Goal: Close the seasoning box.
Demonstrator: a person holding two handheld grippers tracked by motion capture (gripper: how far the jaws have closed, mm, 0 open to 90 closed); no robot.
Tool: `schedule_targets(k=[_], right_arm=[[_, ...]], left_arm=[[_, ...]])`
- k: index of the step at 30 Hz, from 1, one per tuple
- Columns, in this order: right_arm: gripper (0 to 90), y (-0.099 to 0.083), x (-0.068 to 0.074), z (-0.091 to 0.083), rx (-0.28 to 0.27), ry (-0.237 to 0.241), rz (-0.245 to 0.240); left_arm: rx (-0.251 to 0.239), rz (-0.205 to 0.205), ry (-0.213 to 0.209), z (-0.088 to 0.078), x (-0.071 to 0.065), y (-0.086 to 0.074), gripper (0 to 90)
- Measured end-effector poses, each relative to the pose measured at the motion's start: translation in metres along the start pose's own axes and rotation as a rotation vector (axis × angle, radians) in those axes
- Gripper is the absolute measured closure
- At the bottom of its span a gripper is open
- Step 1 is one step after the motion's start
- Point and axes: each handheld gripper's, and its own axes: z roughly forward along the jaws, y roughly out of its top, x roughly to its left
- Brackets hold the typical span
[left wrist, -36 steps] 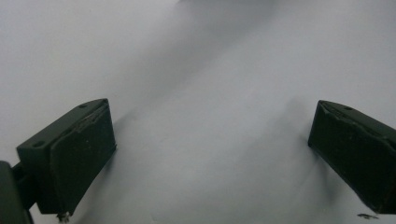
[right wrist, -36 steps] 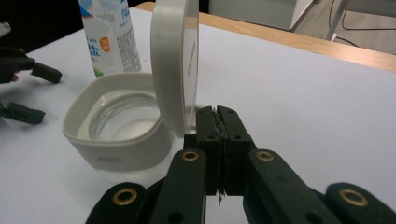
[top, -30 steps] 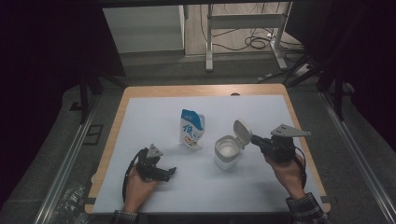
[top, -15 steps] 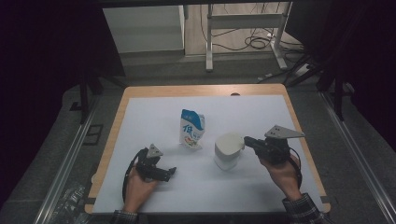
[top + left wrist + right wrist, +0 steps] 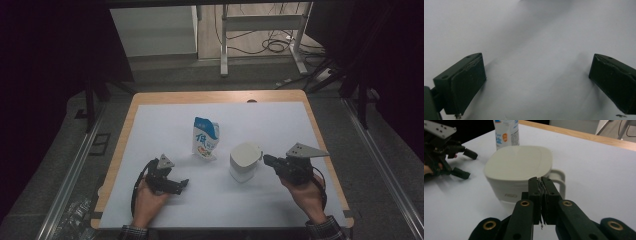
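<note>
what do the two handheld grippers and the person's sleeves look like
Both the left gripper and the right gripper are black, two-jawed, with flat rectangular pads; the right's arms have brass-ringed holes. A grey three-cornered plate tops each. A black cable loops from the left. Sleeve cuffs look plaid.

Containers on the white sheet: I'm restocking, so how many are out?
2: the blue-and-white pouch stands mid-sheet; the lidded white mug sits right of it, nearer the person.

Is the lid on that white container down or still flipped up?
Down. The lid lies flat across the white container, covering its top; right gripper shut beside the handle.
</note>
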Motion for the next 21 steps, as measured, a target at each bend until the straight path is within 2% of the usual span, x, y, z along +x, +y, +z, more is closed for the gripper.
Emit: schedule_targets(k=[6,21], right_arm=[[85.4,-0.011,0.01,0.003,0.009,0.009,-0.034],[85.1,-0.038,0.024,0.027,0.063,0.073,-0.05]], left_arm=[[0.0,0.0,0.0,0.0,0.0,0.0,1.0],[0.0,0.002,0.0,0.0,0.0,0.0,1.0]])
